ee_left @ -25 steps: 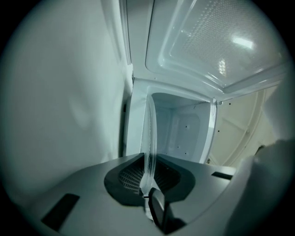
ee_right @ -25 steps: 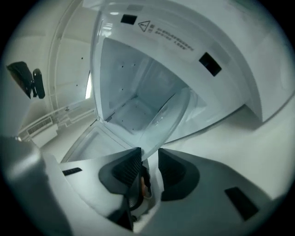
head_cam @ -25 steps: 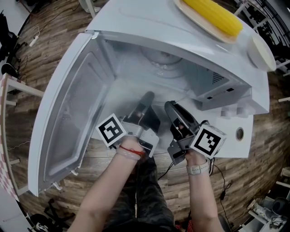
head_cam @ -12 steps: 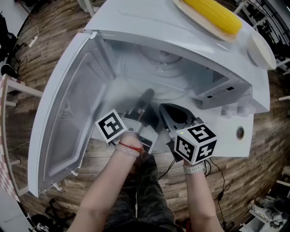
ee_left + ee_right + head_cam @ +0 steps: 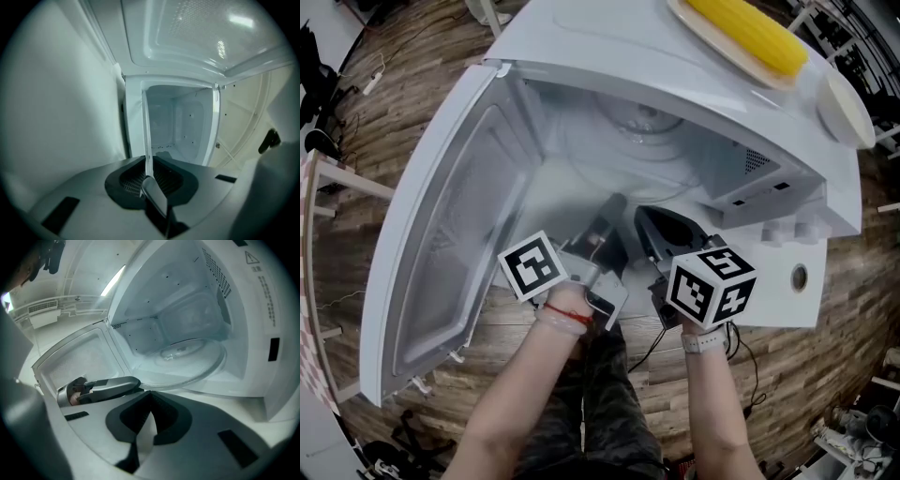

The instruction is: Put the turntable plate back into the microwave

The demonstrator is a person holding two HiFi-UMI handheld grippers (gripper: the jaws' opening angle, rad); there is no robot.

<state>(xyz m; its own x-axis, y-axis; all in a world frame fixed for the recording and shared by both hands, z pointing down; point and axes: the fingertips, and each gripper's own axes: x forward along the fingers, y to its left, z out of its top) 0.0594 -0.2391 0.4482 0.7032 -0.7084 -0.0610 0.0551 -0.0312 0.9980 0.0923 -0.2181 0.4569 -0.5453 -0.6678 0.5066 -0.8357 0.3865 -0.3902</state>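
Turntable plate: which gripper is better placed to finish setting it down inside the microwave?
Left. The left gripper is shut on the rim of the turntable plate inside the microwave; the right gripper is shut and empty, short of that rim.

1. The white box-shaped microwave (image 5: pixel 609 56) has a smooth shell with a soft sheen, and its cavity walls are glossier.
2. The clear glass turntable plate (image 5: pixel 187 359) is transparent, smooth and glossy, with glints along its rim.
3. The left gripper (image 5: pixel 147 171) and right gripper (image 5: pixel 149 397) have matt grey plastic bodies. Their inner pads are black and finely ribbed.
4. The brown plank floor (image 5: pixel 825 375) is grained wood with a low sheen.
5. The yellow corn cob (image 5: pixel 750 33) looks bumpy and lies on a smooth tan plate (image 5: pixel 712 45).
6. The camouflage trousers (image 5: pixel 600 403) are matt cloth.
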